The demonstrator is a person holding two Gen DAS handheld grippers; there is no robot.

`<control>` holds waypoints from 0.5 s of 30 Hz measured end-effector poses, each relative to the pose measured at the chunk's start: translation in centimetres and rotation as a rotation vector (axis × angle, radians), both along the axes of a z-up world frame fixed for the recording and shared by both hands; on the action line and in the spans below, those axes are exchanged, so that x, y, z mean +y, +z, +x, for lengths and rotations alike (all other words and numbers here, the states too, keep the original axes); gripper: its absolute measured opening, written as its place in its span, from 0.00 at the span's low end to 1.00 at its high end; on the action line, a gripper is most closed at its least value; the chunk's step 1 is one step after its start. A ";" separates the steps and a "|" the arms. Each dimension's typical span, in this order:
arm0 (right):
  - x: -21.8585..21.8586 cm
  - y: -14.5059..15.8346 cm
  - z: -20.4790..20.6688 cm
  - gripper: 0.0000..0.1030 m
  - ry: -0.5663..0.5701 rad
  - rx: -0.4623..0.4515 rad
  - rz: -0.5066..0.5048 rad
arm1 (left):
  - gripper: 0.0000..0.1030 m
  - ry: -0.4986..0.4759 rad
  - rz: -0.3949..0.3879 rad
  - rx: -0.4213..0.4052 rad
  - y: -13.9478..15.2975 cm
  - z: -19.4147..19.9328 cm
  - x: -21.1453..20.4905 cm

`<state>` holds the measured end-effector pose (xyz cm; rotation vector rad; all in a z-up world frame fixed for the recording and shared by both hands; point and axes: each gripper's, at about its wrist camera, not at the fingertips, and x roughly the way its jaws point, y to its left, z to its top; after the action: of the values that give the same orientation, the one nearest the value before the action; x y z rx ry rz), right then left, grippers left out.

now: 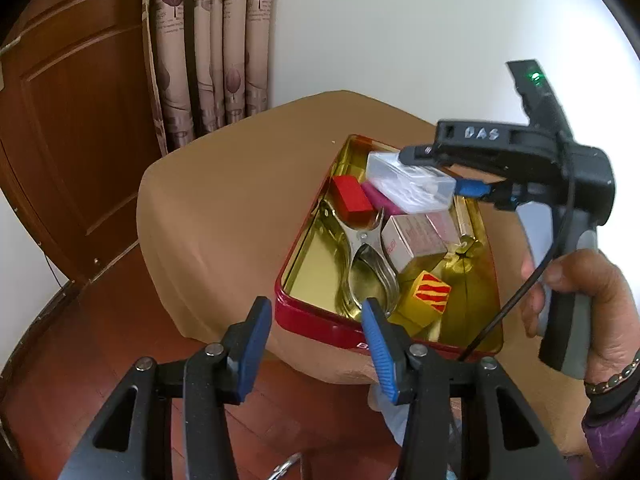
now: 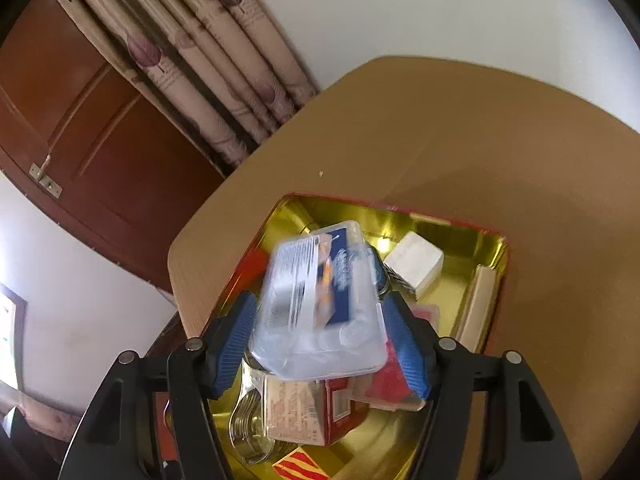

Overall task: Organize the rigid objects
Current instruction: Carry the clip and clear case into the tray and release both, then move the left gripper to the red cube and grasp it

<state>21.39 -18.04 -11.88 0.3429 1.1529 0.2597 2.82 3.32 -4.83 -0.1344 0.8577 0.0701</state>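
- Right wrist view: the right hand-held gripper (image 2: 320, 344) has its blue pads on either side of the clear plastic case (image 2: 320, 304), above the open tin (image 2: 494, 240). The case is blurred, and whether the pads pinch it or have just let go cannot be told.
- Left wrist view: the left hand-held gripper (image 1: 316, 344) hangs with fingers apart and nothing between them, just short of the tin's near red wall (image 1: 320, 320); the right hand-held gripper (image 1: 472, 188) reaches in from its right, with the case (image 1: 412, 180) at its tip.
- Step in hand, as I judge it: setting the case into the tin on top of what is already there.
- Next move: lower it flat onto the boxes under the right hand-held gripper, release, and draw straight back, since the pile is uneven and the case could slide.
- Count inside the tin: one clear case, one red block (image 1: 352, 200), one magenta piece (image 1: 380, 200), one pale carton (image 1: 412, 240), one yellow cube with red stripes (image 1: 428, 300), one white block (image 2: 416, 264), a nested set of metal spoons (image 1: 368, 272) whose number I cannot tell.
- One tin on one tan surface (image 1: 224, 208).
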 end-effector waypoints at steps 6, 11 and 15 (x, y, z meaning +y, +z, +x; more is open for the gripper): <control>-5.5 3.5 -5.0 0.83 -0.152 -0.151 -0.029 | 0.46 -0.006 0.050 0.003 -0.1 0.0 -0.8; -13.8 2.8 -12.7 0.90 -0.328 -0.173 -0.365 | 0.46 -0.017 0.089 -0.013 0.2 -0.4 -1.5; -22.8 1.1 -18.8 0.90 -0.453 -0.078 -0.597 | 0.46 -0.075 0.116 -0.041 0.5 -0.8 -3.2</control>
<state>2.57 -40.83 -10.79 0.0555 0.9920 -0.4601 2.07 0.17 -4.28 0.0056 0.8151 0.0463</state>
